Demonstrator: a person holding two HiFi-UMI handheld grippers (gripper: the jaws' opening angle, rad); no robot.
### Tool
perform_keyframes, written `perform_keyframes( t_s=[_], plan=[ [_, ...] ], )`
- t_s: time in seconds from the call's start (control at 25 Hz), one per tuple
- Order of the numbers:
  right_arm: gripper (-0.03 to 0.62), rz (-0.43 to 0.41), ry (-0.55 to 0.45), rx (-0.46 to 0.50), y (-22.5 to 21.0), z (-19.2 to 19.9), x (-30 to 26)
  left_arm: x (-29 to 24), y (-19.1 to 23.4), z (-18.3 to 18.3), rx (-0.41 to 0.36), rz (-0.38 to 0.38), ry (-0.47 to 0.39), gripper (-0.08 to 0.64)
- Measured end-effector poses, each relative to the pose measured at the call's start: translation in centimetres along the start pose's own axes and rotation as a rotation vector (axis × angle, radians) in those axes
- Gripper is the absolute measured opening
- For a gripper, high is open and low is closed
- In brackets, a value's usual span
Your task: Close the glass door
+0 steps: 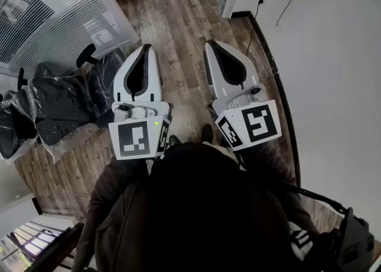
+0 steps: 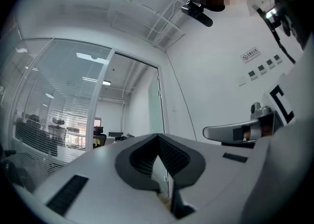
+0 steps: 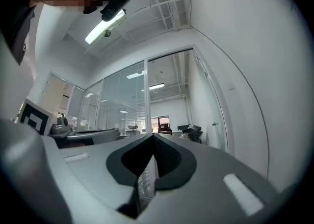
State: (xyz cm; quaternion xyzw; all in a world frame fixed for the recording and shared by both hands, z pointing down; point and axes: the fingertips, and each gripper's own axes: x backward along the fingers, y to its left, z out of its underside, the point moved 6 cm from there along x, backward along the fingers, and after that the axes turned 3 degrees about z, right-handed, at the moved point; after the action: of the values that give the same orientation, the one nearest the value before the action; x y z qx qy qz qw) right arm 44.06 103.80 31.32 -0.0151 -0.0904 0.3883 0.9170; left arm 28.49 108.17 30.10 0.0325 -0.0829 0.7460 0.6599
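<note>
Glass door (image 2: 154,105) open: tall, pale-green pane nr wall (image 2: 216,81).

Both grippers are up side by side over the wooden floor (image 1: 178,15). The left gripper (image 1: 144,46) sits at ten o'clock of centre, the right gripper (image 1: 209,43) at one o'clock, each with its white fingers (image 1: 128,77) meeting at the tips and nothing between them. Marker cubes (image 1: 138,138) face up. Plastic-wrapped office chairs (image 1: 65,101) crowd nine o'clock, a blind-striped glass partition (image 1: 53,15) sits at eleven, and a white wall (image 1: 333,56) runs down at three. The person's dark clothing (image 1: 202,211) fills six o'clock.
</note>
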Motion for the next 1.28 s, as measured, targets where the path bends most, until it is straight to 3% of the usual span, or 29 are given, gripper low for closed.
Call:
perform_keyframes(
  t_s=[0.32,0.68,1.0,1.28],
  plan=[
    [0.002,-0.016,0.005,-0.013,-0.8,0.8,0.1,-0.3,-0.6,1.1,0.005,-0.015,0.014,-0.003],
    [0.002,-0.061,0.052,-0.073,-9.1,2.7,-2.1,-6.5,-4.4,3.6,-0.014,-0.072,0.070,-0.003],
    [0.002,-0.080,0.090,-0.086,-12.0,6.6,-10.7,-13.4,1.0,7.8,0.004,-0.105,0.105,-0.003],
    [0.002,-0.060,0.073,-0.079,-15.6,7.9,-26.3,-25.5,10.9,9.8,-0.001,-0.124,0.090,-0.003]
  ],
)
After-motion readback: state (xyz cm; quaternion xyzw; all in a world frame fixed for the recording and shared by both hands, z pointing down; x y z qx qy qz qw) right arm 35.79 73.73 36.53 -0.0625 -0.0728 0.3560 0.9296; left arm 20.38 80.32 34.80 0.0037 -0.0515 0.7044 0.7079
